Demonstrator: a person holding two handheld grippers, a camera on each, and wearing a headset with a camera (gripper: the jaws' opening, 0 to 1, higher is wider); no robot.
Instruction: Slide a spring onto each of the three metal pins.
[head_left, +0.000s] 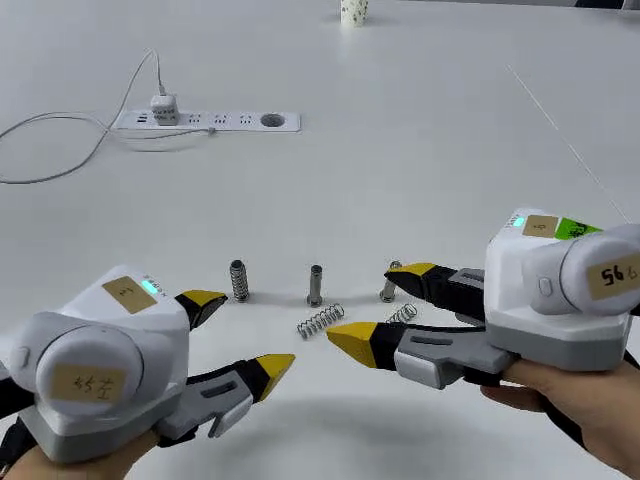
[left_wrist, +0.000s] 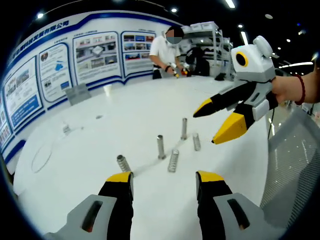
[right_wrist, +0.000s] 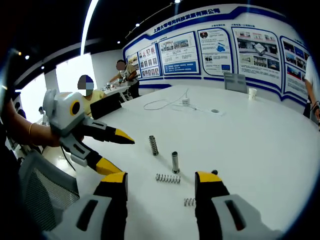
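Standing at lower centre, three grey metal pins (head_left: 316, 285), the leftmost wearing a coiled wire spring (head_left: 239, 281), two loose springs (head_left: 320, 320) just below, sit between the spread yellow-tipped left gripper (head_left: 250, 330) and right gripper (head_left: 365, 300).

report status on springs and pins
Left gripper open, right gripper open, both empty. Seated spring leftmost; middle pin, rightmost pin bare. Two loose springs on table. Nothing blocking.

Quick count: three metal pins (head_left: 316, 285) near the table's (head_left: 450, 150) front edge, and three springs (head_left: 320, 320), one on a pin and two loose. By the far edge: one power strip (head_left: 215, 121), one charger (head_left: 164, 106), one paper cup (head_left: 354, 11).
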